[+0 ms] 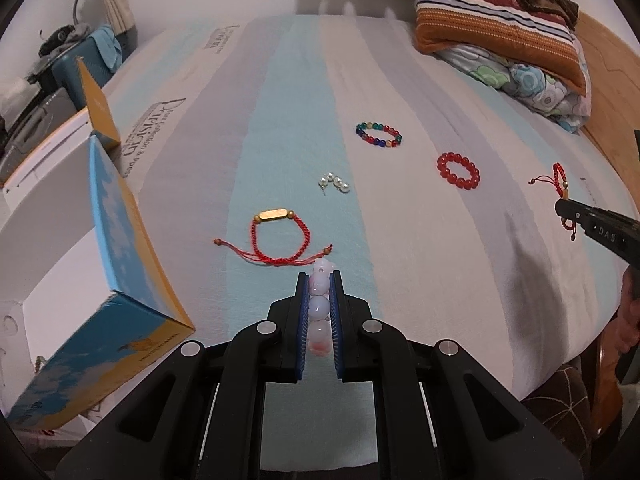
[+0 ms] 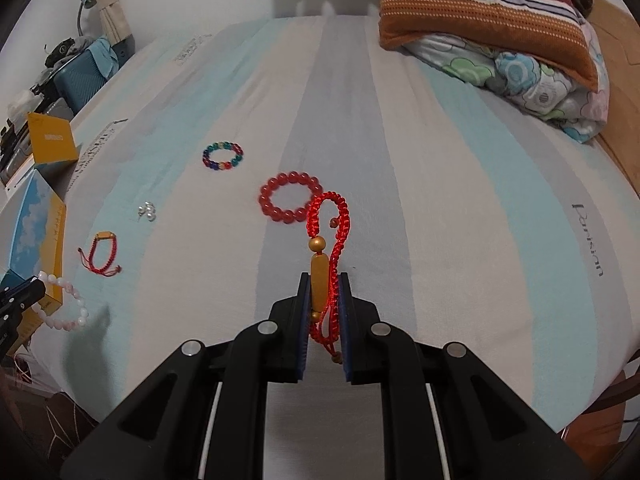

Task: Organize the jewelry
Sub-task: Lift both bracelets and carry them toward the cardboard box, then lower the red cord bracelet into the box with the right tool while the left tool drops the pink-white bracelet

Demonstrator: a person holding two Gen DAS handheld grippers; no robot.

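Note:
My left gripper is shut on a pale pink bead bracelet, held above the bed; the bracelet also hangs in the right wrist view. My right gripper is shut on a red cord bracelet with a gold bar; it shows in the left wrist view too. On the striped sheet lie a second red cord bracelet with gold bar, pearl pieces, a multicolour bead bracelet and a red bead bracelet.
An open blue and yellow box stands at the bed's left edge, with white boxes beside it. Folded blankets and a pillow lie at the far right. A blue suitcase stands beyond the far left edge.

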